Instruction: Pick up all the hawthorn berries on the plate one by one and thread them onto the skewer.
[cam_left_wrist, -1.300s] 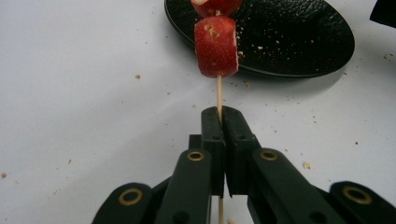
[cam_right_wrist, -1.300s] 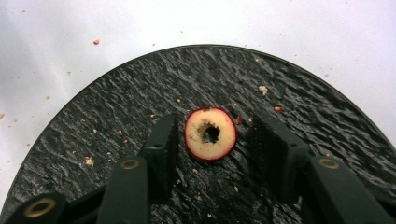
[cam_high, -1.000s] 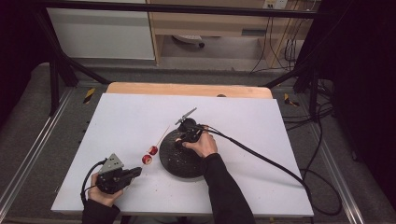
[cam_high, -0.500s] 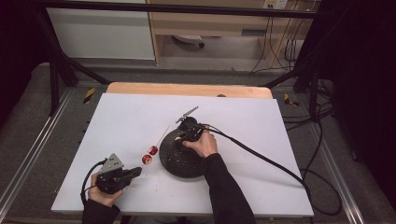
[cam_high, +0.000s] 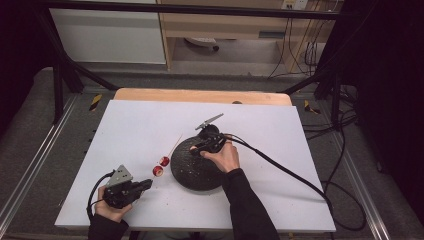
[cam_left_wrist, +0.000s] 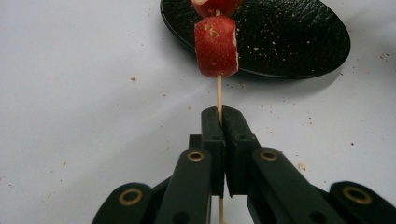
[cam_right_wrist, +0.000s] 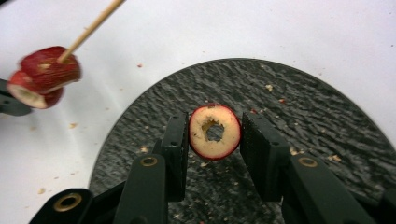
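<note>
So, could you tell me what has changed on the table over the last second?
Very little. The right gripper has lifted slightly over the black plate, jaws shut on a cored fruit slice. The left gripper stayed put, clamped on the skewer carrying two red slices. The plate has not moved.

White table (cam_high: 130, 130), crumbs (cam_left_wrist: 133, 79), wooden edge (cam_high: 200, 95)

From above our side we look forward and down on the table (cam_high: 125, 130). Each hand-held gripper's camera peers closely along its own jaws; both share the black plate (cam_left_wrist: 299, 42) ahead and the skewered fruit (cam_right_wrist: 44, 74).
</note>
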